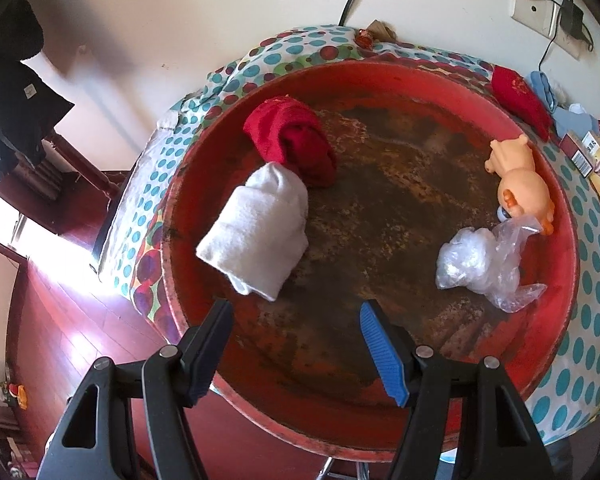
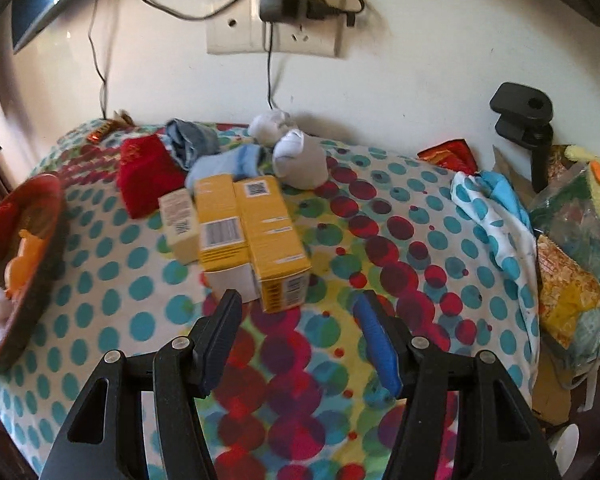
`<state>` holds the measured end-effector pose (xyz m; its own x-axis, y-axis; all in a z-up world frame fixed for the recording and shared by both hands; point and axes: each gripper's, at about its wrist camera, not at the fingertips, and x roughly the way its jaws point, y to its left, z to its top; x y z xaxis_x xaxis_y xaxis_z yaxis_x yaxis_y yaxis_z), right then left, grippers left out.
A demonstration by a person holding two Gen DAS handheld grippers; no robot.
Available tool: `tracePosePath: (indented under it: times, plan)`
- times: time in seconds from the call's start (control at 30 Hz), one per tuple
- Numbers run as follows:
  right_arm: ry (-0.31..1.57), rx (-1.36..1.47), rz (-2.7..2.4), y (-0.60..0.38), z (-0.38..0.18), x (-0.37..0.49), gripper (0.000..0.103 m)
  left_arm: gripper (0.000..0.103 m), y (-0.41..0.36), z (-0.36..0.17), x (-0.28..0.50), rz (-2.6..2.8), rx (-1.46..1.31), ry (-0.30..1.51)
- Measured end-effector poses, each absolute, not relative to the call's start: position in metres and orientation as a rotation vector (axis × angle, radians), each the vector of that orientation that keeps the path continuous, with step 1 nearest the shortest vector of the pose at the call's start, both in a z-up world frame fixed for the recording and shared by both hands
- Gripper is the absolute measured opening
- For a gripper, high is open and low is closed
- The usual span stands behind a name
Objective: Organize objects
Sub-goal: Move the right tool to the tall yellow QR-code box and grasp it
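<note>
Boxes (image 2: 236, 236), yellow and cream, stand in a cluster just above the right gripper (image 2: 296, 306), which hangs partly open over the dotted tablecloth (image 2: 100, 280) with nothing between its jaws and touching nothing. Beyond them, toward the upper middle, lie a red cloth (image 2: 148, 176) and bundled blue and grey socks (image 2: 260, 156) near the wall. In the left wrist view, the left gripper (image 1: 296, 316) is likewise part open and empty above the red tray (image 1: 556, 280). Past its tips lie a rolled white towel (image 1: 256, 232), a red towel (image 1: 292, 140), crumpled plastic (image 1: 484, 264) and a toy pig (image 1: 520, 180) at right.
</note>
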<state>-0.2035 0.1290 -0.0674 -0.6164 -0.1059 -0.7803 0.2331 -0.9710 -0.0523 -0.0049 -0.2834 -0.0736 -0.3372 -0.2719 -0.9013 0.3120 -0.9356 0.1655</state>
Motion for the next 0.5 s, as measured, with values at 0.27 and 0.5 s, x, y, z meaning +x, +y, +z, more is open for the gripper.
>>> tracePosePath:
  times: [0.27, 0.5]
  plan:
    - [0.257, 1.274, -2.633, 0.125, -0.086, -0.232, 0.051, 0.068, -0.246, -0.056, -0.007, -2.374, 1.565, -0.037]
    - [0.175, 1.224, -2.566, 0.115, -0.092, -0.249, 0.031, 0.068, -0.198, -0.055, -0.026, -2.415, 1.628, -0.138]
